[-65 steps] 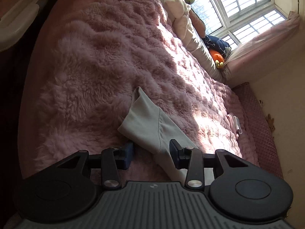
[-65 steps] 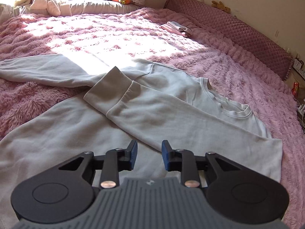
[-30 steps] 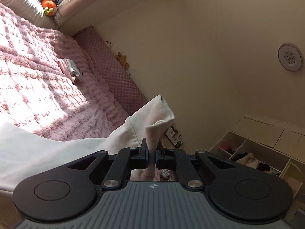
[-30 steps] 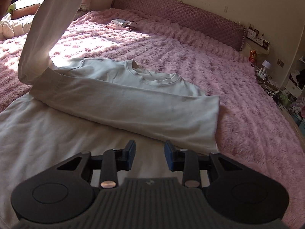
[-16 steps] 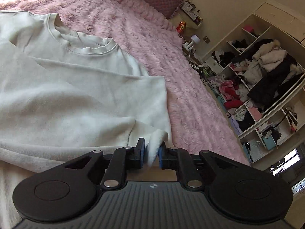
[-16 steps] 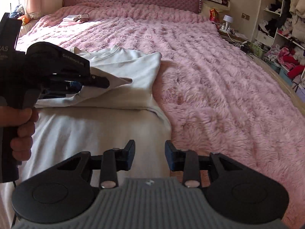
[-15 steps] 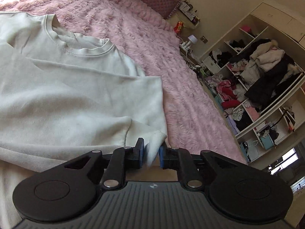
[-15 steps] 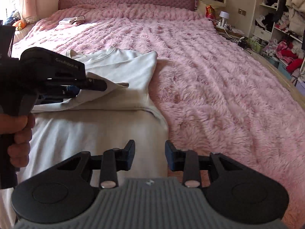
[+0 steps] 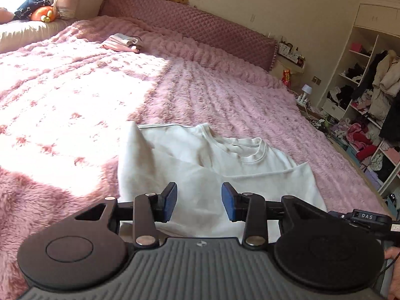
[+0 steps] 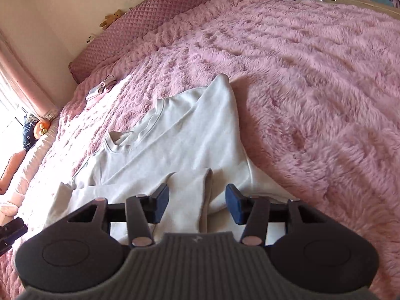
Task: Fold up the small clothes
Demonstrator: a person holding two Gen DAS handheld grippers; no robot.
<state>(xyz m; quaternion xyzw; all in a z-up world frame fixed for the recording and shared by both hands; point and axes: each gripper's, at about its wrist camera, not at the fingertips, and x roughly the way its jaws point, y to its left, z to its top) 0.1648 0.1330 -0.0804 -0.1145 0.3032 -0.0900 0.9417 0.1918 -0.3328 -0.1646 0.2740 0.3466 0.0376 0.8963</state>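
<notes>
Left wrist view: left gripper [image 9: 199,201], jaws open and empty, above white sweatshirt [image 9: 225,165] lying on pink plush bedspread [image 9: 75,100]; crew collar toward quilted headboard [image 9: 190,27]; cluttered wardrobe shelves [image 9: 362,92] at right.

Right wrist view: right gripper [image 10: 197,203], jaws open, empty, over a folded sleeve [image 10: 190,195] crossing the sweatshirt [image 10: 190,130]; folded pink garments [image 10: 100,90] lie far off.

Bed [image 9: 225,95]: pink plush blanket [image 9: 75,95]. White sweatshirt [image 9: 200,165] lies at 6 o'clock. Folded clothes [image 9: 122,42] lie at 11 o'clock.
</notes>
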